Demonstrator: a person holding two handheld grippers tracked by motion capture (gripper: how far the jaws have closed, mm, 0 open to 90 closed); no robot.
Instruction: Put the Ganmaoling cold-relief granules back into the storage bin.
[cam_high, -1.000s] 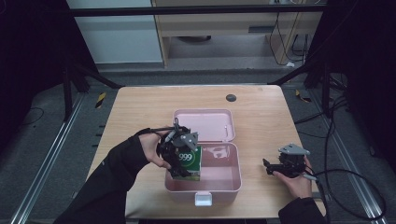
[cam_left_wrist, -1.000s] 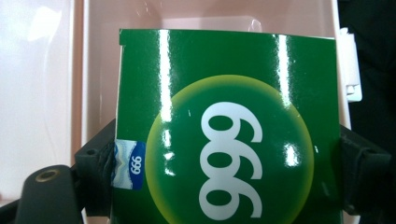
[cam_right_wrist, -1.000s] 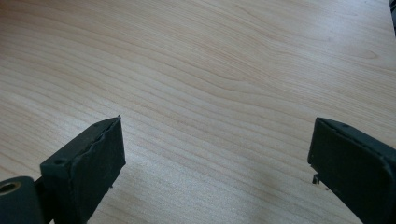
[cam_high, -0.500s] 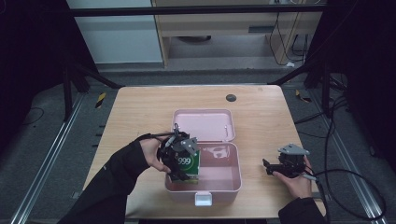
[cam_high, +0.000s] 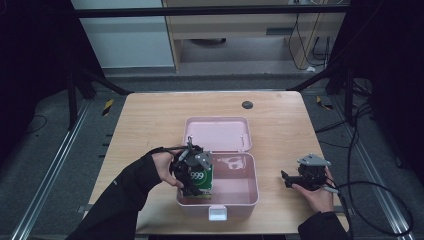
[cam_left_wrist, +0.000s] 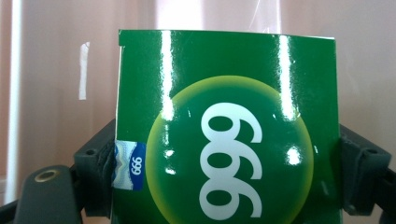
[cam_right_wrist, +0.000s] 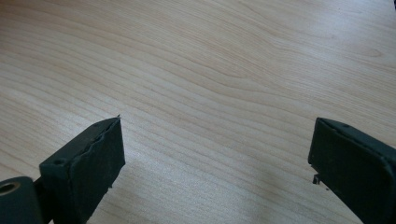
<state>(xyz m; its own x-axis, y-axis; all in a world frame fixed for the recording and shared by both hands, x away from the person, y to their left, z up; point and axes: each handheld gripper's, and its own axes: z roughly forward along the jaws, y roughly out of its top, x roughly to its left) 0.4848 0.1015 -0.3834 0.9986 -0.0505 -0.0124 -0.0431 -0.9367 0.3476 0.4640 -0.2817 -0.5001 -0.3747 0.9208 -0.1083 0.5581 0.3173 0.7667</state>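
Clearly, from the high view, my left gripper (cam_high: 196, 172) has its jaws clamped on the sides of a green "999" carton (cam_high: 200, 180), carried upright so it can go down into the pink storage box (cam_high: 235, 192) at the box's near left corner. I cannot tell whether the carton touches the floor of the box yet. The box stands open on the wooden table (cam_high: 150, 125), its lid (cam_high: 217, 134) laid back on the far side; apart from the carton, the tray looks bare. My right gripper (cam_high: 300, 179) rests well apart, near the table's right edge, out of the way.

Through the left gripper view, the green "999" carton (cam_left_wrist: 226, 130) sits squarely between my two jaws, pink wall behind it.

Through the right gripper view, my jaws stand wide apart over bare wooden table (cam_right_wrist: 210, 70), holding nothing.
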